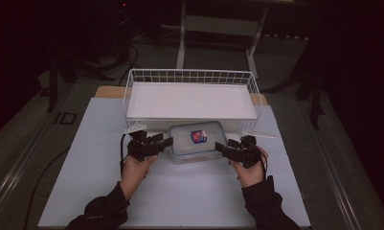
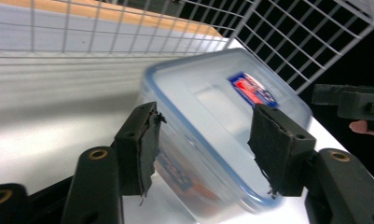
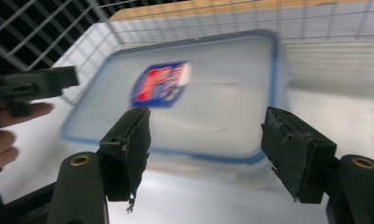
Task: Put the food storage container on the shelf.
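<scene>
A clear plastic box [image 1: 196,142] with a blue-rimmed lid and a red and blue label [image 1: 198,136] lies on the white table just in front of the wire basket. My left gripper [image 1: 168,143] is at its left end, my right gripper [image 1: 219,146] at its right end. In the left gripper view the box's [image 2: 208,116] near corner lies between the open jaws of that gripper [image 2: 205,116], and the pads do not visibly press on it. In the right gripper view the box [image 3: 194,107] lies blurred just beyond the wide-open jaws of that gripper [image 3: 205,116].
A white wire basket [image 1: 192,76] with a flat white floor stands right behind the box, on a wooden board. The white table sheet [image 1: 84,158] spreads out on both sides. Dark floor, cables and a table frame lie beyond.
</scene>
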